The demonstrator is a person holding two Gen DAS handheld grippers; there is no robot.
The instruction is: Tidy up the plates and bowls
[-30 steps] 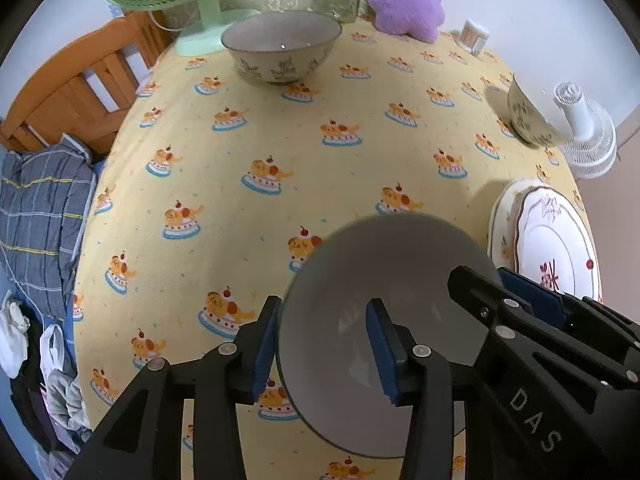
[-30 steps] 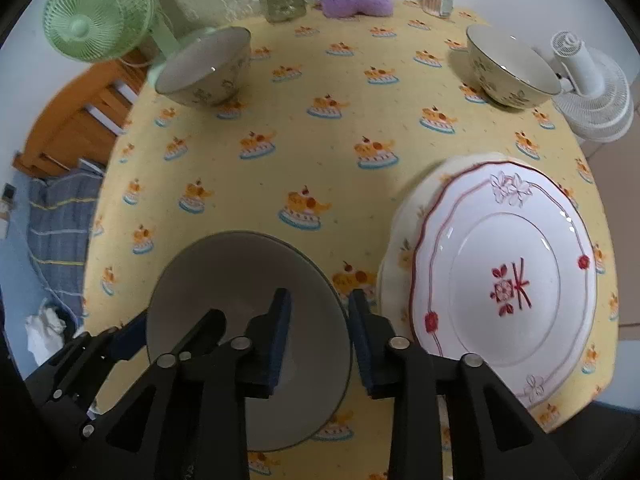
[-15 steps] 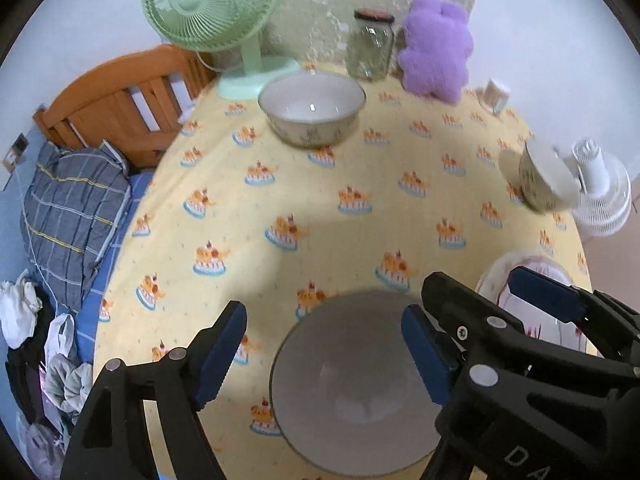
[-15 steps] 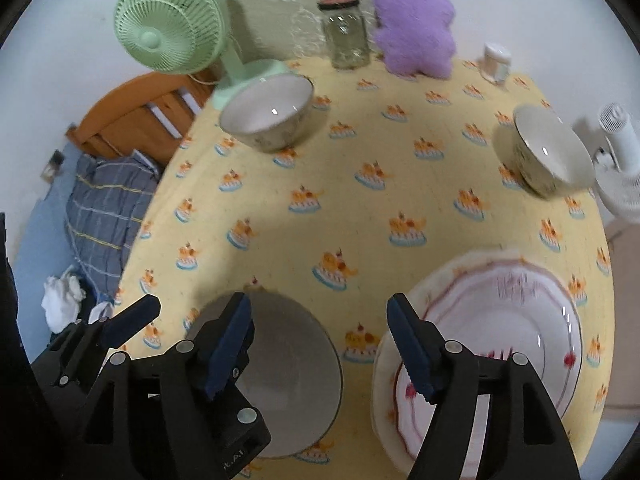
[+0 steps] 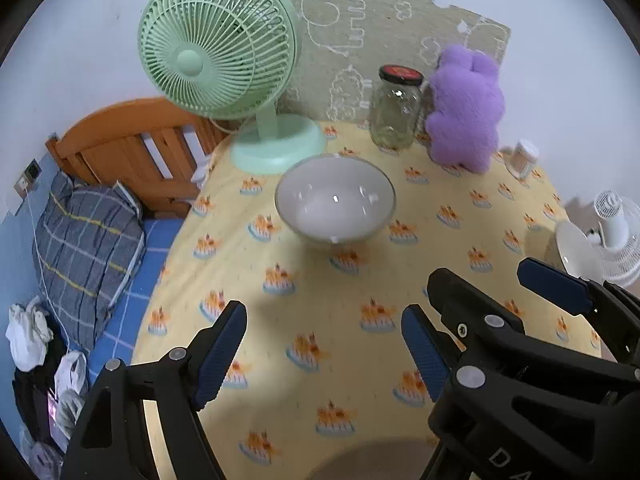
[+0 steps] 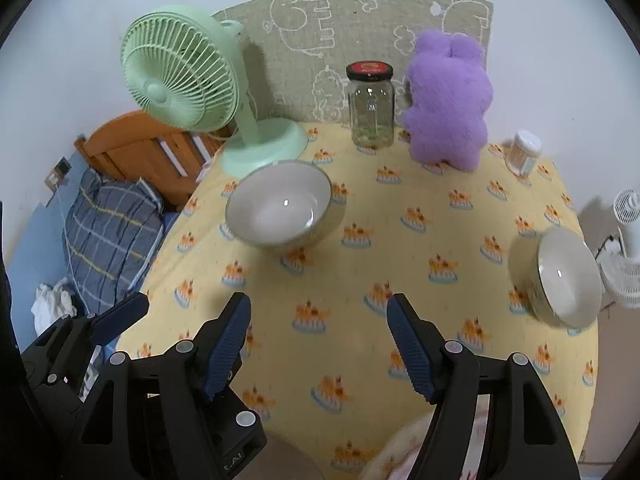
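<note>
A large bowl (image 5: 335, 200) sits on the yellow tablecloth in front of the green fan; it also shows in the right wrist view (image 6: 279, 204). A smaller bowl (image 6: 568, 278) sits at the table's right edge and shows partly in the left wrist view (image 5: 576, 254). The grey bowl (image 5: 376, 460) is only a sliver at the bottom edge. A plate rim (image 6: 404, 456) peeks out at the bottom of the right wrist view. My left gripper (image 5: 324, 344) and right gripper (image 6: 318, 340) are both open and empty, raised above the table.
A green fan (image 6: 180, 80), a glass jar (image 6: 371, 108), a purple plush toy (image 6: 446, 100) and a small container (image 6: 522, 152) line the table's back. A white fan (image 6: 628, 256) stands off the right edge. A wooden bed frame (image 5: 132, 148) is at the left.
Both grippers opened and let go of the grey bowl, then rose and tilted up. The grey bowl and plate have slid to the bottom edge of the views.
</note>
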